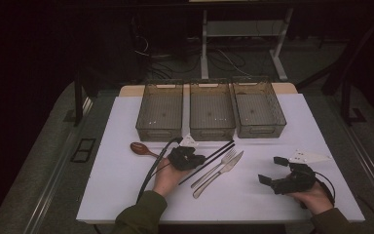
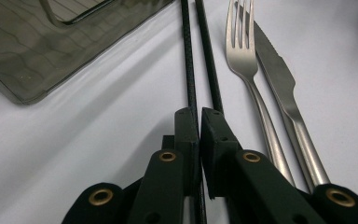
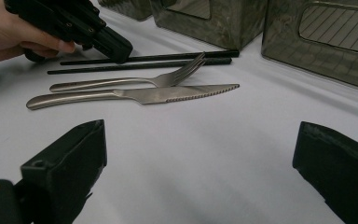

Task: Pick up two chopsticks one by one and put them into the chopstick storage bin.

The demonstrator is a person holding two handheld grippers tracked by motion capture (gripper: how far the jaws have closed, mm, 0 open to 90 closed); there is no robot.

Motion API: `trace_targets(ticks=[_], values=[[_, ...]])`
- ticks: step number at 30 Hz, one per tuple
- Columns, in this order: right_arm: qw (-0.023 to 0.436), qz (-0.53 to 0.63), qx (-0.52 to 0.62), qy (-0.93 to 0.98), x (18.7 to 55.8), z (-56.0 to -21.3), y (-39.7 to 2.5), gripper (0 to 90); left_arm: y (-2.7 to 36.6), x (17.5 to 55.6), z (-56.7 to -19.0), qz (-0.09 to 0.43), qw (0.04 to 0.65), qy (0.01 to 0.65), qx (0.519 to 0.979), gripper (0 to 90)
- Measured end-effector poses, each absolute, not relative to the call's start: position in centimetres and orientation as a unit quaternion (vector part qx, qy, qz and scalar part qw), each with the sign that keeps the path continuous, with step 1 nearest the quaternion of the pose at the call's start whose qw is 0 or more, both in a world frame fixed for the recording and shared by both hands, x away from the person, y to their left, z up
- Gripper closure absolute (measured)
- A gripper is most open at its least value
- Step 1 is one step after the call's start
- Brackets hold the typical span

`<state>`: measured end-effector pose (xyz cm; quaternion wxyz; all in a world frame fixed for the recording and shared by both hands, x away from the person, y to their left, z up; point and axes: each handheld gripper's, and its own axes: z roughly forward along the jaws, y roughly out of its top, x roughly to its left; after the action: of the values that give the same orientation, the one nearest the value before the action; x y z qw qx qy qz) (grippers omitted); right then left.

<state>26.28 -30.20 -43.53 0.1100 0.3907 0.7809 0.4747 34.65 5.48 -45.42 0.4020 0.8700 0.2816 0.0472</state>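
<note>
Down on the white table (image 1: 126, 195), the left gripper (image 2: 199, 116) has its jaws pressed together on one of the two black chopsticks (image 2: 189, 70), the one nearer the bins, while the other chopstick (image 2: 209, 70) lies just beside its right jaw. Next to them lie a fork (image 2: 244, 60) and a knife (image 2: 279, 79), side by side. Well apart to the right, the right gripper (image 1: 278, 170) sits with its jaws wide apart and nothing between them. Three bins (image 1: 212, 117) stand in a row behind, and a brown spoon (image 1: 140, 148) lies to the left
</note>
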Motion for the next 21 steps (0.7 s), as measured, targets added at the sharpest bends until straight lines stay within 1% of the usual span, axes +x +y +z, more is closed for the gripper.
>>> trace_targets(ticks=[3,4,21], values=[[0.11,0.475,0.391,0.781,26.23,-43.51,-30.19,2.3,5.44,34.58,-45.36,0.056,0.395,0.272,0.875,84.3],[0.11,0.475,0.391,0.781,26.23,-43.51,-30.19,2.3,5.33,34.42,-45.38,0.057,0.397,0.28,0.872,84.3],[0.111,0.479,0.39,0.778,26.32,-43.5,-30.3,2.3,5.22,34.2,-45.37,0.07,0.395,0.274,0.874,85.4]])
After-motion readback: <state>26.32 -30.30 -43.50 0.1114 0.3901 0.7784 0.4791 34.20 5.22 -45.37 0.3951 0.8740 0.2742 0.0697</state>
